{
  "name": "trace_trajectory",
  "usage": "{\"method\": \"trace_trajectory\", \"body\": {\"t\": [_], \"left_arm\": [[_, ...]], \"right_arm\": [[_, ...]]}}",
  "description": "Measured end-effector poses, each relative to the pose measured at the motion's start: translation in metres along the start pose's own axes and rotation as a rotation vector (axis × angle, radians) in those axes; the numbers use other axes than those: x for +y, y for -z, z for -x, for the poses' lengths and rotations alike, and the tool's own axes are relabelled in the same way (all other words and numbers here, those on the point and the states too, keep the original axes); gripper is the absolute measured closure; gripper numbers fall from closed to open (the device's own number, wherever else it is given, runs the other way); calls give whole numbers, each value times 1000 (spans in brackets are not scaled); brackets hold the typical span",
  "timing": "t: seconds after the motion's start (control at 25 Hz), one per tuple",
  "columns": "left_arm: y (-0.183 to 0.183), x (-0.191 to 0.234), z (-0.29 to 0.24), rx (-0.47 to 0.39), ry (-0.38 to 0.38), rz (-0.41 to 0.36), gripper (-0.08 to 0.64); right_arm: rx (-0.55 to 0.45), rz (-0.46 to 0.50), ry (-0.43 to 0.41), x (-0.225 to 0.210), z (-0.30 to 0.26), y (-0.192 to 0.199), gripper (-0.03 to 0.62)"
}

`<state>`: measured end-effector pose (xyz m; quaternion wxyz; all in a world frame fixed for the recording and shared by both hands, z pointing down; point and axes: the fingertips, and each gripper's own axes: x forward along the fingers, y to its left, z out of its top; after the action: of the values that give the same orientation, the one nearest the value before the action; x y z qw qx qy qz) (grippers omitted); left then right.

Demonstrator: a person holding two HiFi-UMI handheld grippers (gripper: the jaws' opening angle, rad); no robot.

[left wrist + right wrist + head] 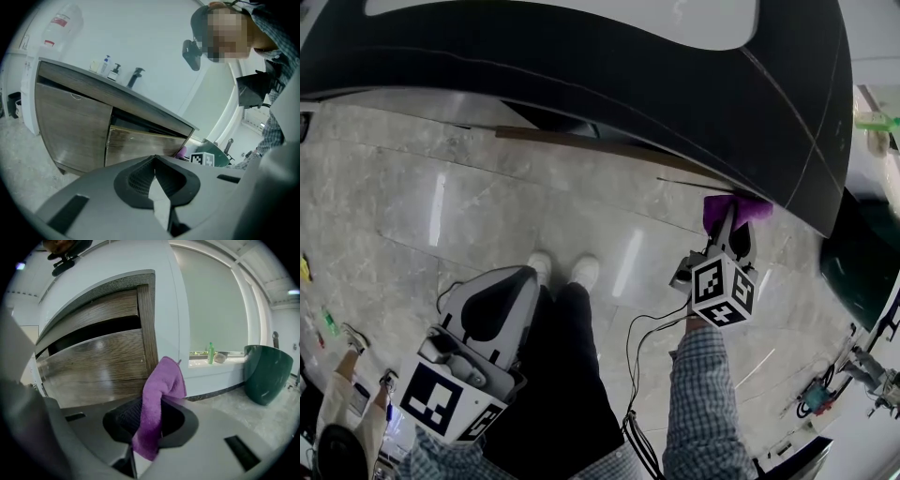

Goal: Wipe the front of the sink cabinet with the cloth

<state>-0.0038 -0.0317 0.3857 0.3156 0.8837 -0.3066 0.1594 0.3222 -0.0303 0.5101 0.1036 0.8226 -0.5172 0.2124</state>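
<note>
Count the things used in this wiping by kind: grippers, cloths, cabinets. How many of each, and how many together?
grippers: 2, the left gripper and the right gripper
cloths: 1, the purple cloth
cabinets: 1, the sink cabinet
total: 4

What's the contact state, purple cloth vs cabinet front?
Cannot tell. Right gripper view: the cloth tip overlaps the cabinet front edge, no gap or press visible. Head view: the countertop hides the front.

Left claw hangs low with jaws together, while the outstretched right claw pinches the cloth.
</note>
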Motion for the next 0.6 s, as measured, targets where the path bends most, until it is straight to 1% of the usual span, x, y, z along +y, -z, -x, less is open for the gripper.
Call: {"method": "trace_trajectory", "body": {"t": [0.2, 0.4, 0.6], "left_arm": [[1, 7, 7, -13, -15, 11, 549], [9, 12, 16, -10, -22, 23, 549], [11, 24, 27, -21, -44, 34, 549]], "right_arm": [[8, 12, -29, 17, -3, 6, 515], [23, 103, -125, 59, -4, 14, 515], [34, 121, -185, 96, -2, 23, 515]]}}
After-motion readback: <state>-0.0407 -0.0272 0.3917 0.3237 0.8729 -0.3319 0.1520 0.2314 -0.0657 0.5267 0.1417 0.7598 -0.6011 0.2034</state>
